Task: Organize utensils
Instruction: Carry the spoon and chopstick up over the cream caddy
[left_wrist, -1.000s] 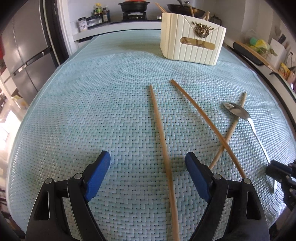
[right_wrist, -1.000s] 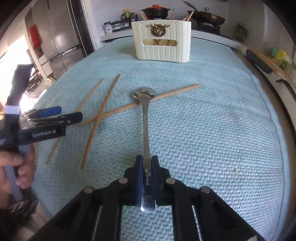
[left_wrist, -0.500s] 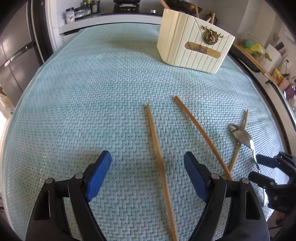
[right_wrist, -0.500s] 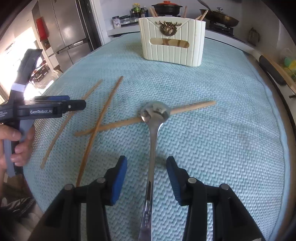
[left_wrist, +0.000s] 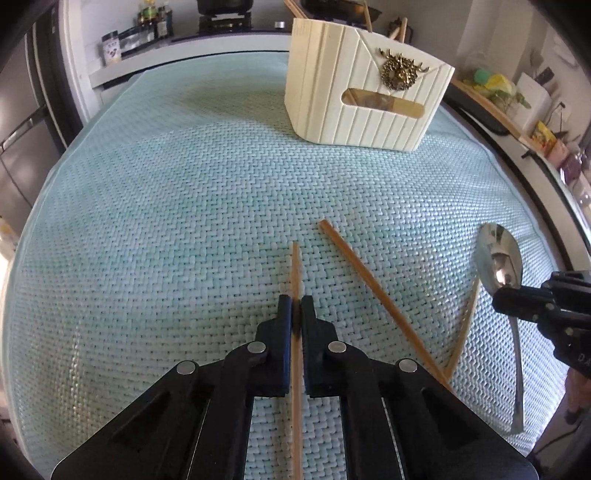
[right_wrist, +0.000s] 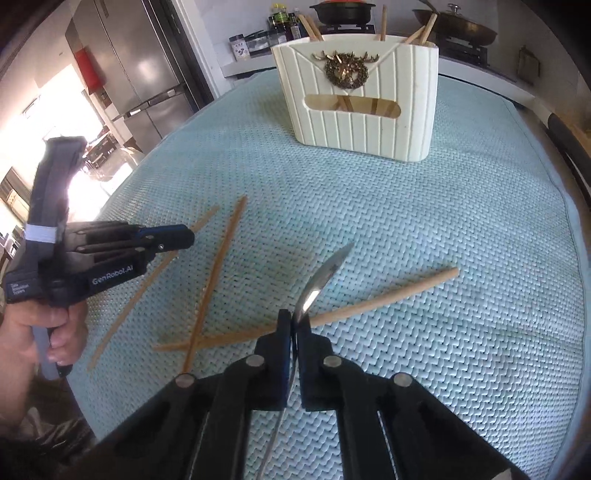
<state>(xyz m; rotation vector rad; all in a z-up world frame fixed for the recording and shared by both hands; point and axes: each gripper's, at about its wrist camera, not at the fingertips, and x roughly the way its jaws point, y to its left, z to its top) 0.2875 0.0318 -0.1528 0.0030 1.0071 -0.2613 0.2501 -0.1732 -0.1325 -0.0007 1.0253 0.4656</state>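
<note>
My left gripper is shut on a wooden chopstick that points toward the cream utensil holder. My right gripper is shut on the neck of a metal spoon, whose bowl is turned on edge above the mat. In the left wrist view the spoon and right gripper show at the right. Two more chopsticks lie crossed on the mat. The holder holds several chopsticks.
A woven pale-green mat covers the round table. The left gripper and the hand holding it show at the left of the right wrist view. A fridge stands at the far left, and a stove with pots stands behind the holder.
My left gripper moved forward and shut on the chopstick. My right gripper, open half a second ago, shut on the spoon nearer its bowl and turned it on edge.
</note>
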